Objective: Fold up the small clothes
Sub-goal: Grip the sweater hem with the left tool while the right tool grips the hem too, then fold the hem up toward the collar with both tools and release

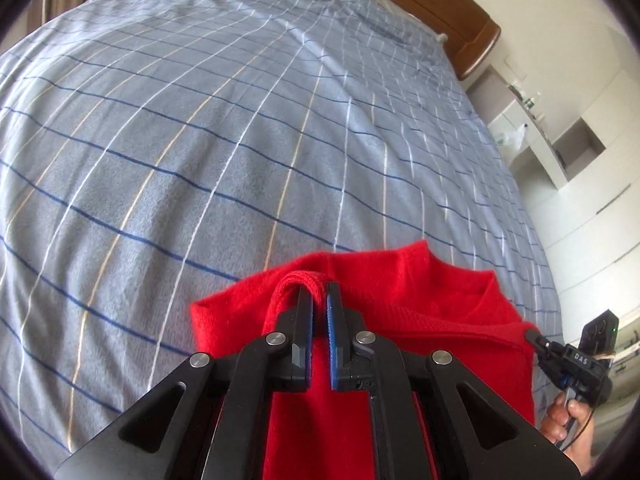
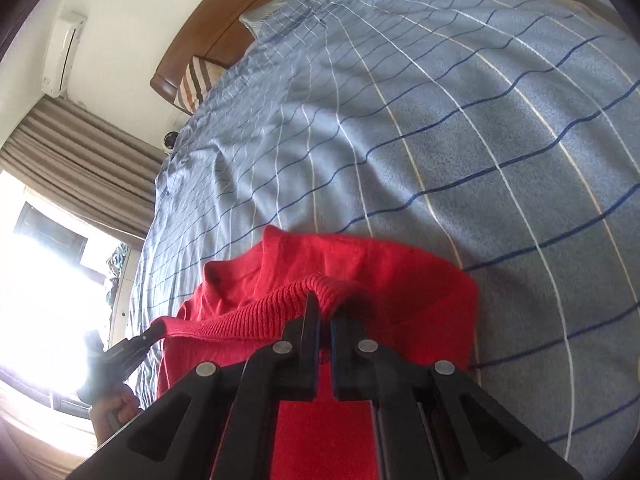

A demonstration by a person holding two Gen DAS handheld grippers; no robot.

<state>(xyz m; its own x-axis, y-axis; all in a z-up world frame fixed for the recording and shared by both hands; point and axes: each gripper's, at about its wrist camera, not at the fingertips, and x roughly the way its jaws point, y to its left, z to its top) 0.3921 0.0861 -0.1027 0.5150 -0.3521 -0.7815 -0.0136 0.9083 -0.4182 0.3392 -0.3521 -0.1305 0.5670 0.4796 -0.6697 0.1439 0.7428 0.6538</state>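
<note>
A small red knitted sweater [image 1: 420,300] hangs between my two grippers above the bed; it also shows in the right wrist view [image 2: 360,280]. My left gripper [image 1: 319,292] is shut on a ribbed edge of the sweater. My right gripper [image 2: 325,308] is shut on the ribbed hem at the other end. The right gripper shows at the right edge of the left wrist view [image 1: 532,336], pinching the sweater. The left gripper shows at the left of the right wrist view [image 2: 154,330], also pinching it. The lower part of the sweater is hidden behind the gripper bodies.
A bed with a grey-blue checked cover [image 1: 240,140] fills both views [image 2: 460,140]. A wooden headboard [image 1: 460,8] and pillows [image 2: 200,80] lie at the far end. White shelves [image 1: 560,140] stand beside the bed. Curtains [image 2: 80,160] and a bright window are on the other side.
</note>
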